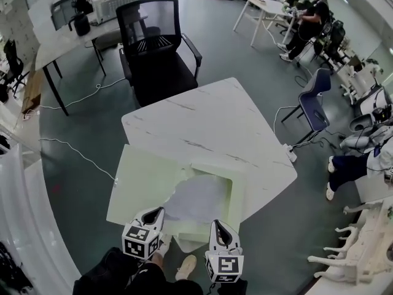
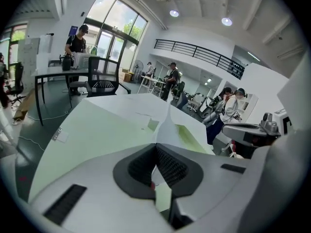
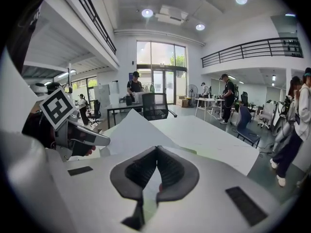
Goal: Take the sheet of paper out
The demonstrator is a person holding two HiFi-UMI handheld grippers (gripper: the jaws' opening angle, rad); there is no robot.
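A white sheet of paper sticks out of a pale green folder that lies on the near corner of the white marble table. My left gripper is shut on the sheet's near left edge, and my right gripper is shut on its near right edge. In the left gripper view the sheet rises from the closed jaws, the folder spread behind it. In the right gripper view the sheet stands up as a peak from the closed jaws, and the left gripper shows at the left.
A black mesh office chair stands at the table's far side. A blue chair and a power strip on the floor are at the right. Seated people and white furniture line the right side. A cable crosses the floor at the left.
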